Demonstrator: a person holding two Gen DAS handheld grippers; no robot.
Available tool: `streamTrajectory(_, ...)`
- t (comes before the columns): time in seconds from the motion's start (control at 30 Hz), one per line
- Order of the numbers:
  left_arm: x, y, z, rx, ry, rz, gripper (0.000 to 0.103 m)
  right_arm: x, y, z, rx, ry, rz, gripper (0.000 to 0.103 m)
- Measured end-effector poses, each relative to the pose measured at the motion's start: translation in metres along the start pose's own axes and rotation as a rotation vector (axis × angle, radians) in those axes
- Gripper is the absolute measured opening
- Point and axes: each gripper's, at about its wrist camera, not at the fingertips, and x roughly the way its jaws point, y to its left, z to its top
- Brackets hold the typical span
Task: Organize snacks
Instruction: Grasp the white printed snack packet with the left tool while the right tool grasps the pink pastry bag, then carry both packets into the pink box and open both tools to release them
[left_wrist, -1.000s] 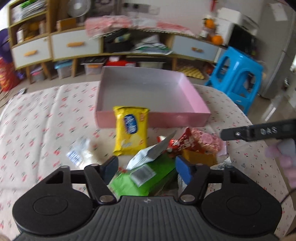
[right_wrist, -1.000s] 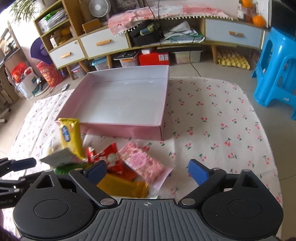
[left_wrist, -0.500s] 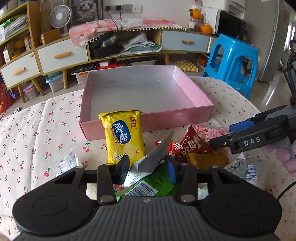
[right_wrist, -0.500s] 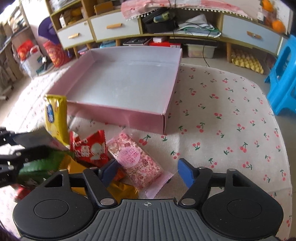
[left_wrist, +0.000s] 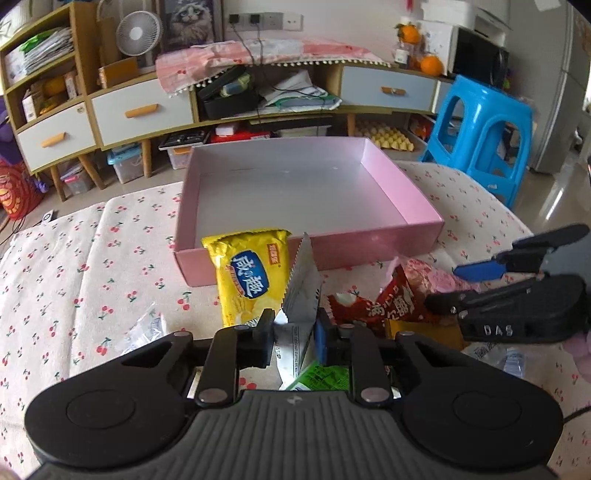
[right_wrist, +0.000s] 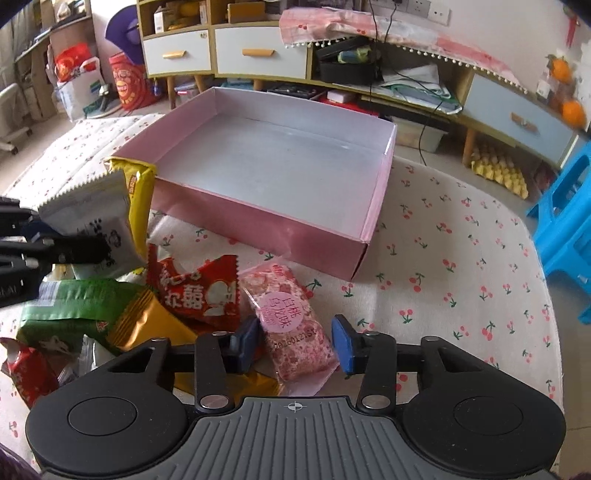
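1. Your left gripper (left_wrist: 294, 334) pinches the silver-and-green packet (left_wrist: 301, 295) upright by its seam, ready for the empty pink box (left_wrist: 306, 254).
2. Your right gripper (right_wrist: 295, 338), jaws apart, straddles the pink packet (right_wrist: 291, 325) near the box's front corner.

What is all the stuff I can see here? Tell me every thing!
box: 1, pink, middle of the cloth, nothing inside
yellow packet: 1, yellow, leaning on the box front
silver packet: 1, silver-white, pinched upright
red packet: 1, red, in the pile
pink packet: 1, pink, between the right fingers
green packet: 1, green, pile's left
stool: 1, blue, floor
left tool: shut on silver packet
right tool: open
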Motion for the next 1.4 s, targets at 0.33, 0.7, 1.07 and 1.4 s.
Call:
streamTrajectory(0.33, -0.01, 0.014, 0.007, -0.125, -0.004, -0.023, 0.014, -0.014, -0.01, 0.006, 0.114, 0.008, 0.037, 0.034)
streamTrajectory(0.7, -0.021, 0.02, 0.011, -0.188, -0.031, -0.067, 0.011, -0.036, -0.017, 0.014, 0.212, 0.004, 0.089, 0.034)
streamTrajectory(1.07, -0.035, 0.024, 0.022, -0.236, -0.1, -0.119, 0.011, -0.055, -0.035, 0.029, 0.33, -0.058, 0.147, 0.033)
streamTrajectory(1.4, 0.008, 0.008, 0.065, -0.179, -0.1, -0.108, 0.011, -0.025, -0.065, 0.059, 0.453, -0.129, 0.177, 0.034)
